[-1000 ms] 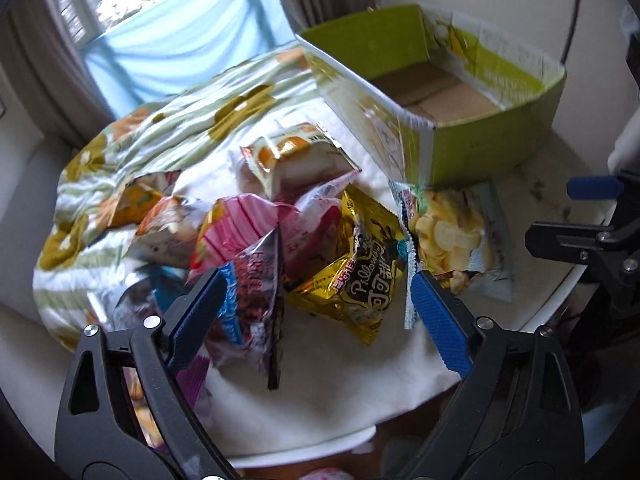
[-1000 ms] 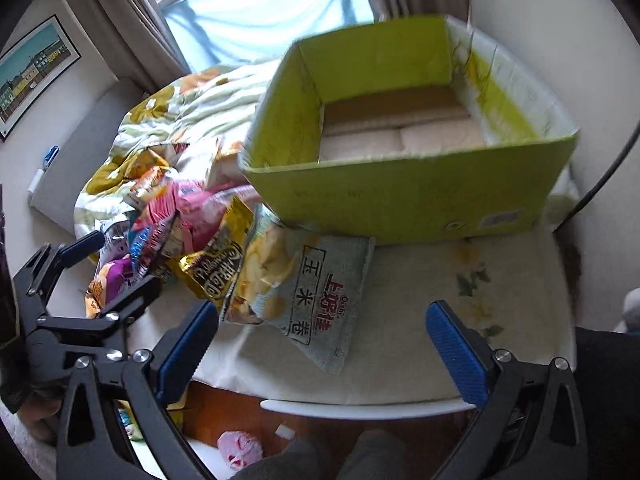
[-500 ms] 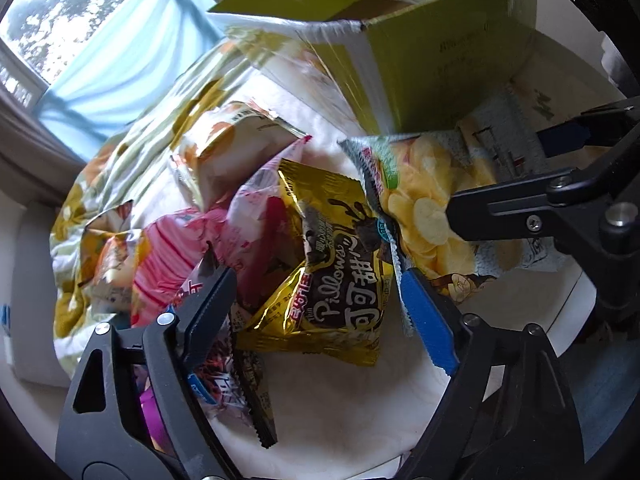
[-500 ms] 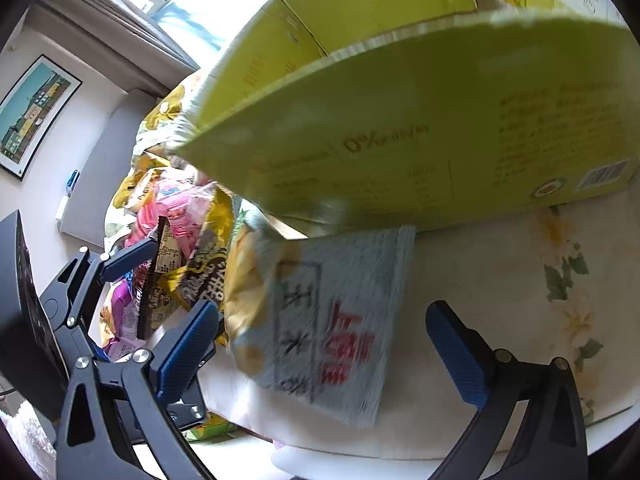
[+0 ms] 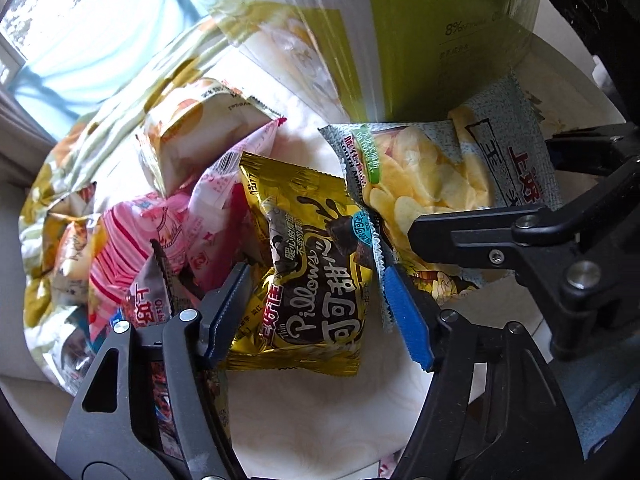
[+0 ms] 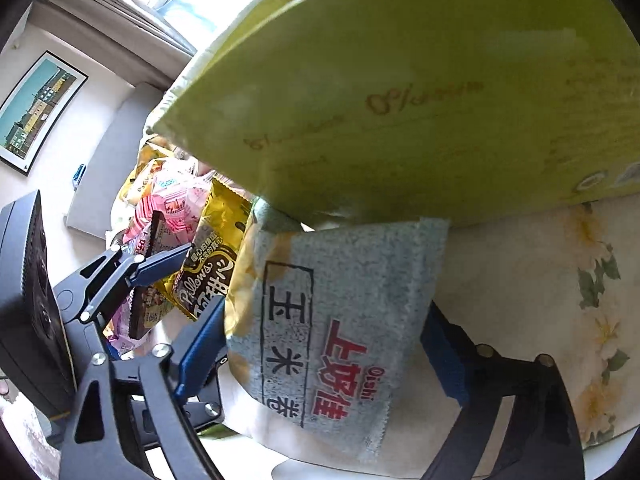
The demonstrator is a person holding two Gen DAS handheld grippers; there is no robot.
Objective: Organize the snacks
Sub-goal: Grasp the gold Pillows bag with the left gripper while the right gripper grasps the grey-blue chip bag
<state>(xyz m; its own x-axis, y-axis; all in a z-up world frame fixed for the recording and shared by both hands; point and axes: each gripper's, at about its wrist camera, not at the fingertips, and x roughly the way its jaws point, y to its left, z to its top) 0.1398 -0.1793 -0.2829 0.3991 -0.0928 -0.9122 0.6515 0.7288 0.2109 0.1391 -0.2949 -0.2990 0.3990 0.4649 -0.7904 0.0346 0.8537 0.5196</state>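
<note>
A floral tablecloth point(image 6: 560, 300) carries the green box point(image 6: 400, 80) at twelve o'clock (contents hidden). The left gripper point(image 5: 320, 308) is closing around the gold packet point(image 5: 312, 272); the right gripper point(image 6: 320, 344) is closing around the grey packet point(image 6: 340, 320)

The left gripper point(image 5: 316, 312) is closing its jaws around the gold cocoa-pillow packet point(image 5: 312, 264) at picture centre. At three o'clock the right gripper's black finger point(image 5: 472, 236) lies across the grey chip bag point(image 5: 440, 176). The green carton point(image 5: 400, 40) stands at twelve o'clock; pink packets point(image 5: 160, 232) crowd nine o'clock.
</note>
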